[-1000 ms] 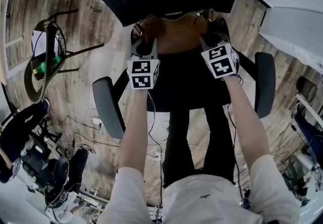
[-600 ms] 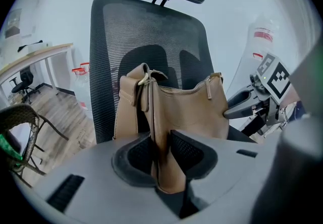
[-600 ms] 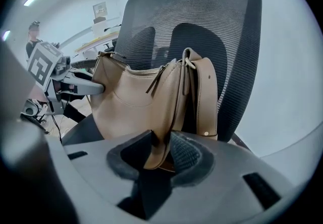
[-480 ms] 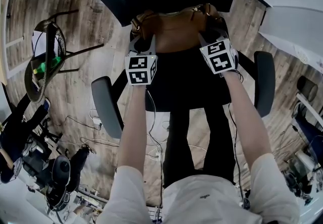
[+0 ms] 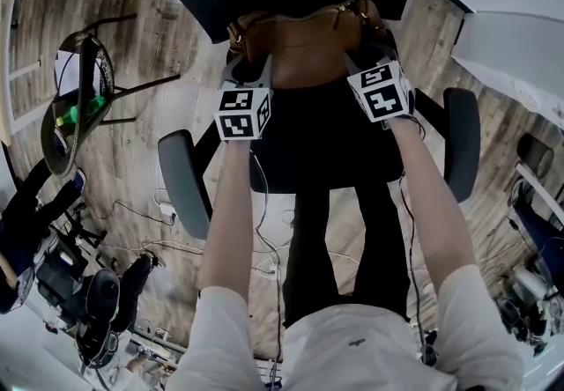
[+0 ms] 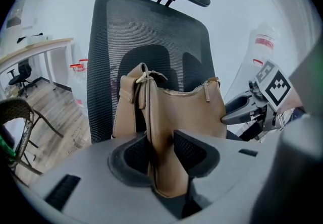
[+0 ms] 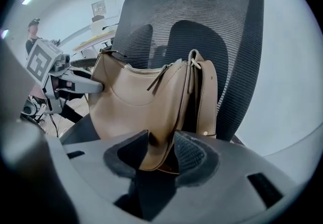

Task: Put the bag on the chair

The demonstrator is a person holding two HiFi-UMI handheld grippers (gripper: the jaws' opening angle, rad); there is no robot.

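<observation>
i see the left hand-held gripper [image 6: 160, 153] and right hand-held gripper [image 7: 160, 155] with jaws just opening, slack around the tan bag's [image 5: 300, 50] two ends. bag stands upright on the chair [image 5: 308, 138] seat, against its mesh backrest.

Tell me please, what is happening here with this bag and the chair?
A person holds a gripper in each hand and is setting a tan bag on a black office chair. The bag stands upright on the seat, in front of the mesh backrest. The left gripper and the right gripper are at its two lower ends. Their jaws have just been opening, with the bag's edge between them, so this looks like the release.
</observation>
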